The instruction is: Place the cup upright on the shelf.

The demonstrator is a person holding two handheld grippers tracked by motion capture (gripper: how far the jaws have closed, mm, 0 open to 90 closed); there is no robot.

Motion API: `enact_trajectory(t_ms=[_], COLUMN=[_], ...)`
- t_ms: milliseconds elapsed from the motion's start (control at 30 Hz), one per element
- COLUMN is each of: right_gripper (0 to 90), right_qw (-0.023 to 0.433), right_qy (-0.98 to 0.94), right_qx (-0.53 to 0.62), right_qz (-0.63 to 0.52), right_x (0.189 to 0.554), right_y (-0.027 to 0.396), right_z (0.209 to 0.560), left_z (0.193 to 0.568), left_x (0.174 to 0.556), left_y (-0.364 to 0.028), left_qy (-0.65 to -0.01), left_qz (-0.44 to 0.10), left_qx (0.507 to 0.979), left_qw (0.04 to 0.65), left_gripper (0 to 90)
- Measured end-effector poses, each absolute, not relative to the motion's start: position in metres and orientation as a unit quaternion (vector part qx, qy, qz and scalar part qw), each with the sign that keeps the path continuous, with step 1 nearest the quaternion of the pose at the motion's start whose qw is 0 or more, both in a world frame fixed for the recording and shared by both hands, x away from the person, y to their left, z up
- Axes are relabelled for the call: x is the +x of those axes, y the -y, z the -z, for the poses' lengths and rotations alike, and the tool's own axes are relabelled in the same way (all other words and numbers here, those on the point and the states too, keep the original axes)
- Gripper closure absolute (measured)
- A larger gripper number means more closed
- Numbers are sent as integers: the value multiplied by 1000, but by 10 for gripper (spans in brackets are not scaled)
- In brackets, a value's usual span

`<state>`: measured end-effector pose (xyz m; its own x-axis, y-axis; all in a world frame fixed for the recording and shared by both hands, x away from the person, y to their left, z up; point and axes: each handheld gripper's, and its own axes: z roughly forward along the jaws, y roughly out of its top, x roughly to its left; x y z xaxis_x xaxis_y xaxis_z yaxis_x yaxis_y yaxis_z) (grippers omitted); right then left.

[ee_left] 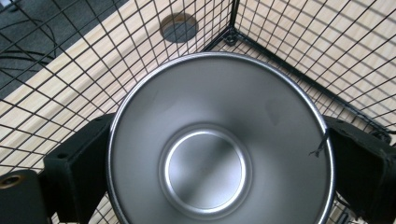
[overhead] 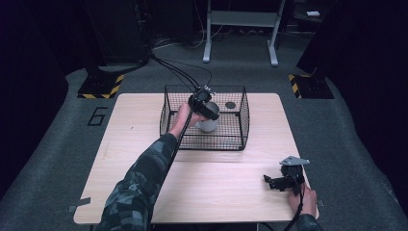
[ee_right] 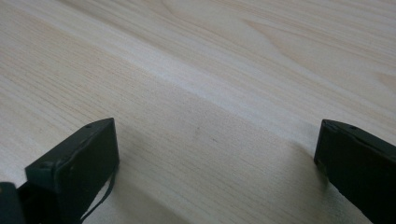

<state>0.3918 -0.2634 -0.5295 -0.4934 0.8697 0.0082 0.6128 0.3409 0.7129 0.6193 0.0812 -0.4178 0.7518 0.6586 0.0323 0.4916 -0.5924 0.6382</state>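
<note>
My left hand-held gripper (overhead: 207, 107) clamps a steel cup (ee_left: 219, 144) from both sides inside the wire basket (overhead: 240, 113), at the desk's (overhead: 144, 159) twelve o'clock, the cup's axis running straight along the jaws. My right hand-held gripper (overhead: 272, 182) rests spread wide, holding nothing, at five o'clock. Dark carpeted room.

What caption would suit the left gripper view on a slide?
Left gripper clamps a steel cup from outside, inside the wire basket on the wooden table.
</note>
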Motion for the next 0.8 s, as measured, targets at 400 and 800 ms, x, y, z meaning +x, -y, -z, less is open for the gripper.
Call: enact_trajectory(t_ms=[400, 800], right_gripper=[0, 0], right_qw=[191, 191], right_qy=[-796, -796], right_qx=[466, 466], right_qz=[-336, -336], right_x=[392, 392], right_y=[263, 263], right_z=[530, 530], left_z=[425, 422], left_x=[620, 620], left_y=[-83, -91], left_qy=[-329, -347], left_qz=[-129, -129], left_qx=[884, 869], left_qw=[306, 330], left_gripper=[59, 0])
